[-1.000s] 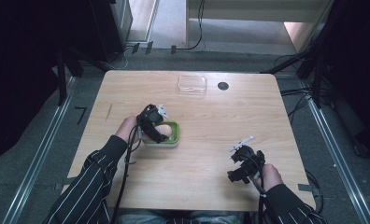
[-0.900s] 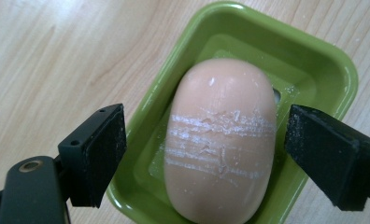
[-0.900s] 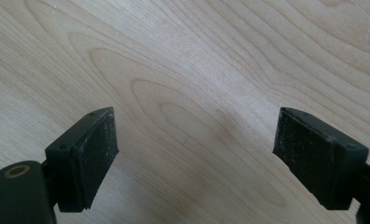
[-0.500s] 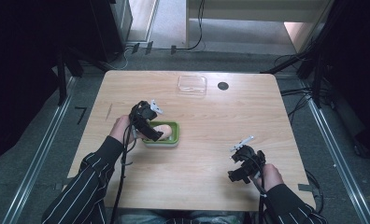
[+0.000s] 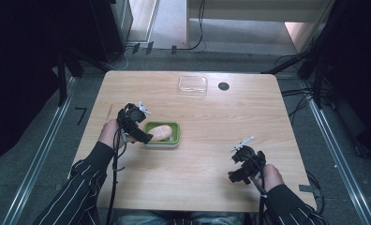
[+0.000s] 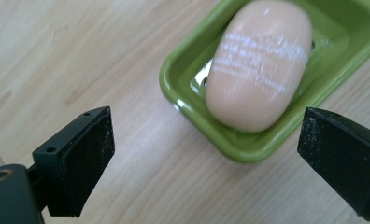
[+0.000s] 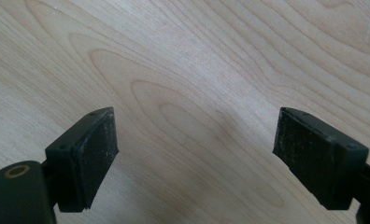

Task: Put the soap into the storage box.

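Where the wooden table [image 5: 207, 154] is seen from the high view, a green dish [image 5: 162, 134] sits left of centre, holding a pale peach oval bar [image 5: 159, 131] that lies flat within its rim. The left gripper [image 5: 144, 138] rests at the dish's left edge, held by the person's left hand [image 5: 109, 133], whose striped sleeve [image 5: 78, 185] enters from the lower left. In the left gripper view, the left gripper [image 6: 206, 154] has its jaws spread wide apart and grips nothing; the green dish [image 6: 183, 60] lies ahead of and between them, just beyond the tips, with the bar [image 6: 258, 65] resting inside and bare tabletop directly between the pads. The right gripper [image 5: 235, 176] sits near the table's lower right, well apart from the dish, held by the right hand [image 5: 269, 177]. In the right gripper view, the right gripper [image 7: 197, 154] likewise has its jaws spread, with plain wood grain between them. A clear lidded box [image 5: 192, 85] and a small dark round disc [image 5: 223, 86] lie side by side near the far edge of the table.
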`<control>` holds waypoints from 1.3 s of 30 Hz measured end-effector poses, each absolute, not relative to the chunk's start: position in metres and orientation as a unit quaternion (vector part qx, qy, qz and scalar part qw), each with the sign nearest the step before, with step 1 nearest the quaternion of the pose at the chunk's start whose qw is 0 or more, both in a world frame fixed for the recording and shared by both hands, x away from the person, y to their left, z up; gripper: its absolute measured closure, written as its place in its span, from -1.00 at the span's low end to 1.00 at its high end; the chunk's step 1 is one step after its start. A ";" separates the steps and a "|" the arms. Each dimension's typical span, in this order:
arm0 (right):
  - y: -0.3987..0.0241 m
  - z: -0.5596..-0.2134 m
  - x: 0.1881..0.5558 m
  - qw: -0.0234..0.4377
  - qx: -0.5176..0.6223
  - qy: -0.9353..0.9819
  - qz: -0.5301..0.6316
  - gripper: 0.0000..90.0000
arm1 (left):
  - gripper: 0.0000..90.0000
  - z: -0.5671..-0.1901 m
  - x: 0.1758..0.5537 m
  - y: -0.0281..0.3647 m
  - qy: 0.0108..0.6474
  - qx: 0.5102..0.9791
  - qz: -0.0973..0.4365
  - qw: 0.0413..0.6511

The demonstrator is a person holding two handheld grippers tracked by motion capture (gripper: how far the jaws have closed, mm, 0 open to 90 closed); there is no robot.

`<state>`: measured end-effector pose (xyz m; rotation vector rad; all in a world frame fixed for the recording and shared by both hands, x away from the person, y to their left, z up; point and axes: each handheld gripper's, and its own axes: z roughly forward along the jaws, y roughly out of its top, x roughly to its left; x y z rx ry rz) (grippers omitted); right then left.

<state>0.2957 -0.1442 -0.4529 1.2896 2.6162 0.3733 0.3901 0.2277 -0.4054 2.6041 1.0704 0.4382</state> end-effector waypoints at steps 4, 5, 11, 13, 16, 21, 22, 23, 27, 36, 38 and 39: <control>-0.144 -0.453 0.295 0.101 0.438 0.884 0.127 -0.68 | -0.90 -0.407 0.386 0.233 0.380 0.904 0.146 0.131; -0.144 -0.453 0.295 0.101 0.440 0.883 0.126 -0.68 | -0.90 -0.408 0.384 0.234 0.381 0.904 0.143 0.128; -0.144 -0.452 0.295 0.102 0.441 0.883 0.125 -0.68 | -0.90 -0.412 0.376 0.238 0.391 0.903 0.140 0.110; -0.144 -0.452 0.295 0.102 0.441 0.883 0.125 -0.68 | -0.90 -0.412 0.372 0.239 0.392 0.903 0.141 0.108; -0.144 -0.452 0.295 0.102 0.441 0.883 0.125 -0.68 | -0.90 -0.413 0.368 0.242 0.397 0.901 0.141 0.104; -0.144 -0.452 0.295 0.102 0.440 0.883 0.125 -0.68 | -0.90 -0.414 0.359 0.247 0.401 0.898 0.150 0.103; -0.144 -0.452 0.295 0.102 0.440 0.883 0.125 -0.68 | -0.90 -0.414 0.359 0.247 0.401 0.898 0.150 0.103; -0.144 -0.452 0.295 0.102 0.440 0.883 0.125 -0.68 | -0.90 -0.414 0.358 0.248 0.401 0.898 0.150 0.102; -0.145 -0.452 0.295 0.103 0.439 0.884 0.124 -0.68 | -0.90 -0.415 0.351 0.251 0.403 0.898 0.149 0.096; -0.145 -0.452 0.294 0.103 0.437 0.885 0.124 -0.68 | -0.90 -0.424 0.335 0.263 0.409 0.897 0.141 0.089; -0.144 -0.452 0.294 0.102 0.438 0.884 0.125 -0.68 | -0.90 -0.427 0.332 0.265 0.411 0.897 0.139 0.088; -0.144 -0.452 0.294 0.102 0.438 0.884 0.125 -0.68 | -0.90 -0.428 0.330 0.266 0.411 0.896 0.139 0.090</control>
